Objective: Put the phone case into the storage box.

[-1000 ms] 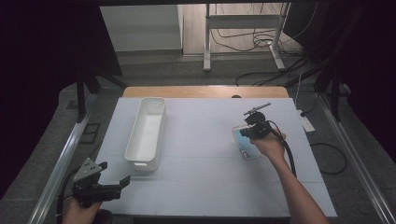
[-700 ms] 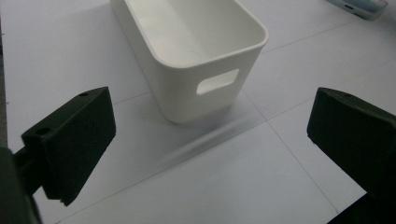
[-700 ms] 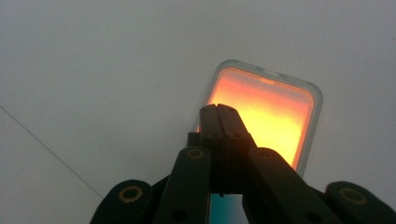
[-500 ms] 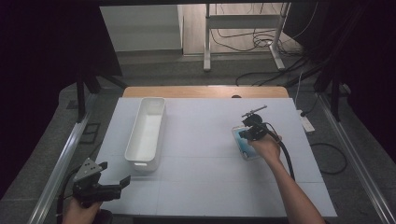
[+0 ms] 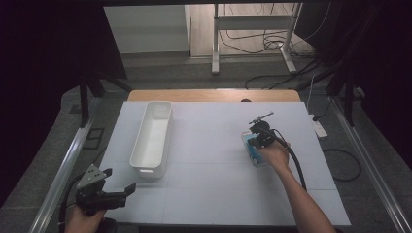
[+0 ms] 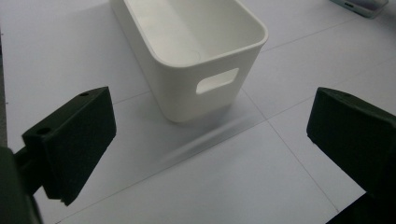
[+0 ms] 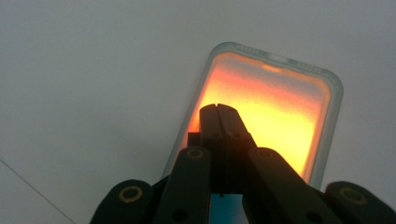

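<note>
In the high view the white table [image 5: 214, 194] carries a long white bin [image 5: 151, 138] on its left half, lying lengthwise from far to near, with a broad bare stretch between it and the phone [image 5: 253, 151] on the right half. The phone lies flat, well in from the right edge and about midway between the far wooden edge and the near one. The right gripper [image 5: 257, 141] sits over the phone with the person's hand just behind it, while the left gripper [image 5: 109, 196] hangs at the near left corner, close to the table's front edge and just short of the bin's near end. In the left gripper view its two black jaws stand wide apart with nothing between them, framing the bin's [image 6: 196, 51] near end wall and its handle slot; bare table lies all around, and a corner of the phone [image 6: 362, 5] shows at top right. In the right gripper view the right gripper's [image 7: 217, 108] jaws are pressed tightly together, their tip over the phone's [image 7: 271, 102] glowing orange screen inside a clear case; whether it touches the glass cannot be told. No writing or brand can be read anywhere.
</note>
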